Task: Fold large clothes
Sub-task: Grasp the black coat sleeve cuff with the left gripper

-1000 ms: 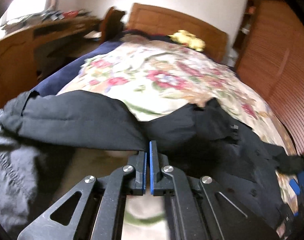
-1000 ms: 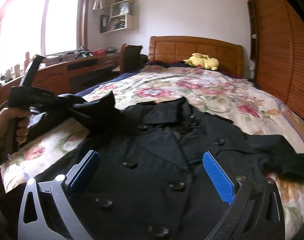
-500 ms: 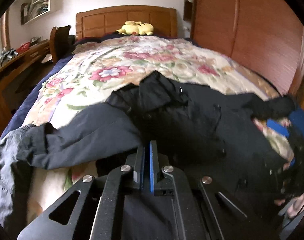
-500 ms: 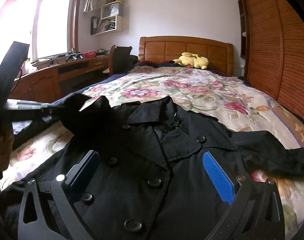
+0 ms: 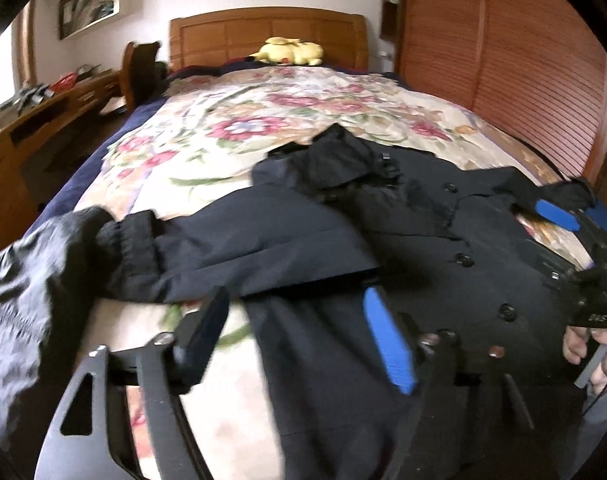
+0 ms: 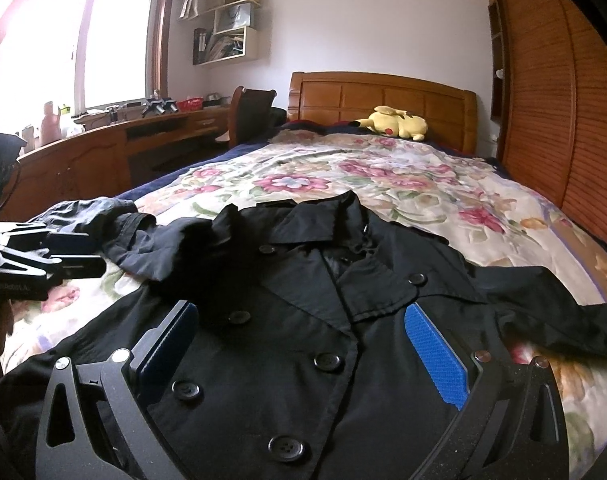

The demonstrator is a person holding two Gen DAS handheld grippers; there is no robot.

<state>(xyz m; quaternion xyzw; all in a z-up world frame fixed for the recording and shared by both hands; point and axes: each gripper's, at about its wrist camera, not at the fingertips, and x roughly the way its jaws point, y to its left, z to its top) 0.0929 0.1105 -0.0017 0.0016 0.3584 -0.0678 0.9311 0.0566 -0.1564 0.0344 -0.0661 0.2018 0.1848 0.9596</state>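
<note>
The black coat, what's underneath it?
The black coat lies on a flowery bedspread that shows all around it. What is directly under the coat is covered.

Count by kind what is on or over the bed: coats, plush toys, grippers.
Black coat: 1
Yellow plush toy: 1
Grippers: 2; left gripper, jaws just opened, nothing between them; right gripper
Total: 4
</note>
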